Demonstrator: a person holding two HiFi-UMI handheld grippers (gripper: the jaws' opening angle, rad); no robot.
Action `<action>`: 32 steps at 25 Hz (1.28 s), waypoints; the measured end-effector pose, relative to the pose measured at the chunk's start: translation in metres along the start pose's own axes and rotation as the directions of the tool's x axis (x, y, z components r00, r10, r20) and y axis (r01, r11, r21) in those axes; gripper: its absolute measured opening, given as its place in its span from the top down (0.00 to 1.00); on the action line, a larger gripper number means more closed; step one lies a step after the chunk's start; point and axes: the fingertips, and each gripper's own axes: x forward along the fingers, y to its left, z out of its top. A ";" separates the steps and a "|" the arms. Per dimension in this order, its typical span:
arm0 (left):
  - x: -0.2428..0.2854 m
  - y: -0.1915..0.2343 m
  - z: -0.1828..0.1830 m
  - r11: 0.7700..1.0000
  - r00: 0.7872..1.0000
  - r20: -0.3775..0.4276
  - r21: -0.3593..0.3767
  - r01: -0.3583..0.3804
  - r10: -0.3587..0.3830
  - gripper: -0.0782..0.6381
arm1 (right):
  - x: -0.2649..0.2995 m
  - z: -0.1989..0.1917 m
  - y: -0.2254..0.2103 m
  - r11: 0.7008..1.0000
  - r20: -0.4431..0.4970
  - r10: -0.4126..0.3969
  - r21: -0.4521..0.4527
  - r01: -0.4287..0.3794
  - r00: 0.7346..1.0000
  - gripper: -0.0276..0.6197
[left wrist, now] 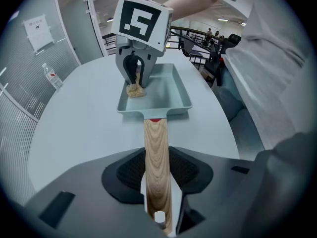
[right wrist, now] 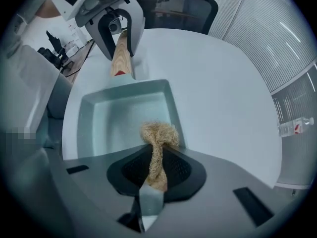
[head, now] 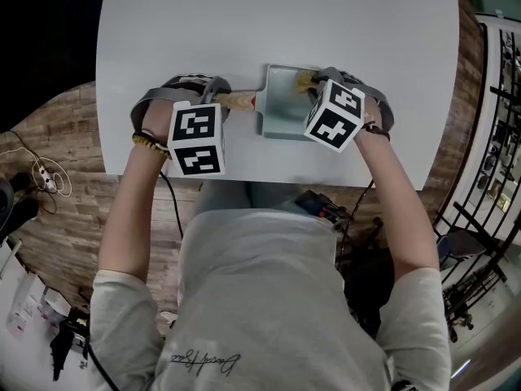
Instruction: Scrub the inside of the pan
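The pale bench [head: 244,23] carries a pan [head: 281,108] near its 6 o'clock edge in the head view, its wooden handle [head: 238,100] pointing to 9 o'clock.

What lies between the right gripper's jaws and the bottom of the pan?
A tan fibre scrubber, pinched by the right gripper, reaches down into the pan. The right gripper view shows it best, and the left gripper view confirms it.

Rectangular pale-green pan [left wrist: 166,90] with wooden handle [left wrist: 156,152] sits upright, tan fibre scrubber [right wrist: 158,133] inside.
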 end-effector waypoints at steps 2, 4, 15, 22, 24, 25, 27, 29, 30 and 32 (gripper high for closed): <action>0.001 0.000 0.000 1.000 1.000 0.000 -0.004 0.000 0.000 0.68 | 0.001 0.000 0.000 1.000 -0.005 -0.003 -0.011 0.003 1.000 0.84; 0.002 0.001 0.000 1.000 1.000 0.000 -0.009 -0.003 0.003 0.68 | 0.002 0.000 0.000 1.000 -0.008 -0.012 -0.020 0.012 1.000 0.84; 0.003 0.005 -0.003 0.999 1.000 -0.013 -0.051 -0.017 0.016 0.68 | 0.001 -0.003 0.020 0.996 -0.032 0.017 -0.091 -0.020 0.999 0.85; 0.005 0.007 -0.004 0.999 1.000 -0.017 -0.048 -0.024 0.023 0.68 | 0.000 -0.010 0.058 0.990 -0.043 0.112 -0.084 -0.115 0.993 0.85; 0.006 0.008 -0.004 0.999 1.000 -0.019 -0.046 -0.024 0.024 0.68 | 0.000 -0.013 0.067 0.985 -0.046 0.153 -0.074 -0.156 0.987 0.85; 0.006 0.008 -0.003 0.999 1.000 -0.019 -0.045 -0.024 0.023 0.68 | -0.001 -0.015 0.072 0.981 -0.048 0.179 -0.067 -0.182 0.983 0.85; 0.006 0.008 -0.003 0.999 1.000 -0.015 -0.046 -0.021 0.021 0.68 | -0.002 -0.018 0.081 0.969 -0.056 0.242 -0.046 -0.244 0.969 0.85; 0.006 0.009 -0.004 0.999 1.000 -0.010 -0.046 -0.021 0.020 0.68 | -0.004 -0.022 0.089 0.949 -0.072 0.310 -0.031 -0.312 0.948 0.85; 0.006 0.009 -0.004 0.999 1.000 -0.010 -0.045 -0.021 0.020 0.68 | -0.005 -0.023 0.092 0.941 -0.082 0.332 -0.031 -0.336 0.940 0.85; 0.006 0.009 -0.004 0.999 1.000 -0.011 -0.042 -0.020 0.020 0.68 | -0.005 -0.023 0.094 0.936 -0.090 0.346 -0.039 -0.351 0.934 0.85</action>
